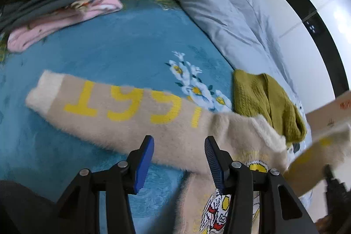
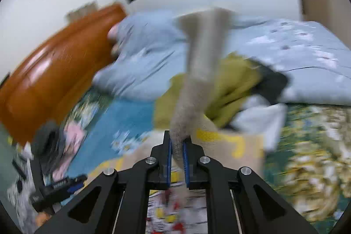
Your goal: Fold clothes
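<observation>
A fuzzy beige sweater (image 1: 166, 133) with yellow lettering lies on the blue floral bed cover (image 1: 109, 54), one sleeve stretched out to the left. My left gripper (image 1: 178, 146) is open just above that sleeve near the shoulder, holding nothing. My right gripper (image 2: 177, 146) is shut on the sweater's other sleeve (image 2: 201, 63), which stands up in front of the camera. That lifted sleeve also shows blurred at the right of the left wrist view (image 1: 318, 155). The right wrist view is motion blurred.
An olive knitted garment (image 1: 265, 102) lies beside the sweater. A stack of folded pink and dark clothes (image 1: 57, 6) sits at the far left. A grey-blue quilt (image 1: 230, 14) is bunched along the right. An orange wooden headboard (image 2: 57, 71) stands behind.
</observation>
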The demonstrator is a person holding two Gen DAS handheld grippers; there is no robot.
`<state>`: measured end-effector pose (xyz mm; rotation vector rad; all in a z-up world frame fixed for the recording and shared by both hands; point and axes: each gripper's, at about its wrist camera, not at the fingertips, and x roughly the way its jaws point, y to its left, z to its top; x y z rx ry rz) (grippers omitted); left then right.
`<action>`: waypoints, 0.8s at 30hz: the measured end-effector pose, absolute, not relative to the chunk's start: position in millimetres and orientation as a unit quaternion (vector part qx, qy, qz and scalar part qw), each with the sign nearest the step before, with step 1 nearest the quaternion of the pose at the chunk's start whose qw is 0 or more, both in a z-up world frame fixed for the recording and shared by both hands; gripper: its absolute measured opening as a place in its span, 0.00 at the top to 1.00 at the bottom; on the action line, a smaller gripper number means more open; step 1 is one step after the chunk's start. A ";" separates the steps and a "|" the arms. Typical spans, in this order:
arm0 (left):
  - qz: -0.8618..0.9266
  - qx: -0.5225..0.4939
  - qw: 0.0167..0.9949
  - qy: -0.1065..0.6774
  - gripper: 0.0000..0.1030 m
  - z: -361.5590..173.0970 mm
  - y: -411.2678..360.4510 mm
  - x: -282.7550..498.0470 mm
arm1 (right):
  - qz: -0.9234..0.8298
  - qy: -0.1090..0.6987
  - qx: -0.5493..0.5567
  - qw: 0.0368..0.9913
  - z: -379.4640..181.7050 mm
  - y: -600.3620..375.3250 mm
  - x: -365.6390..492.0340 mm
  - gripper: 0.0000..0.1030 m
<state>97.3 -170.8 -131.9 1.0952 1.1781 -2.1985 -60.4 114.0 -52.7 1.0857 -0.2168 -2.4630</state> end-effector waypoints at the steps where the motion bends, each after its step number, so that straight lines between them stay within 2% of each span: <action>1: -0.787 0.392 0.210 0.427 0.49 -131.9 -172.4 99.3 | -0.882 -0.057 0.404 0.235 -64.2 88.2 -57.7 0.91; 6: -0.779 0.397 0.217 0.434 0.49 -135.7 -177.3 101.6 | -0.846 0.084 0.465 0.249 -138.2 2.9 -42.0 0.91; 13: -0.760 0.414 0.222 0.449 0.49 -149.2 -181.4 98.7 | -0.830 0.192 0.476 0.216 -166.0 -24.2 -17.4 0.90; 19: -0.747 0.424 0.230 0.457 0.49 -157.5 -185.1 97.8 | -0.811 0.184 0.511 0.218 -183.5 -12.7 -30.6 0.83; 23: -0.737 0.423 0.240 0.469 0.47 -161.3 -188.9 101.2 | -0.816 0.100 0.511 0.250 -158.9 3.8 -30.8 0.57; 24: -0.736 0.424 0.242 0.468 0.47 -161.7 -188.7 100.3 | -0.819 0.081 0.506 0.260 -151.9 7.5 -29.8 0.56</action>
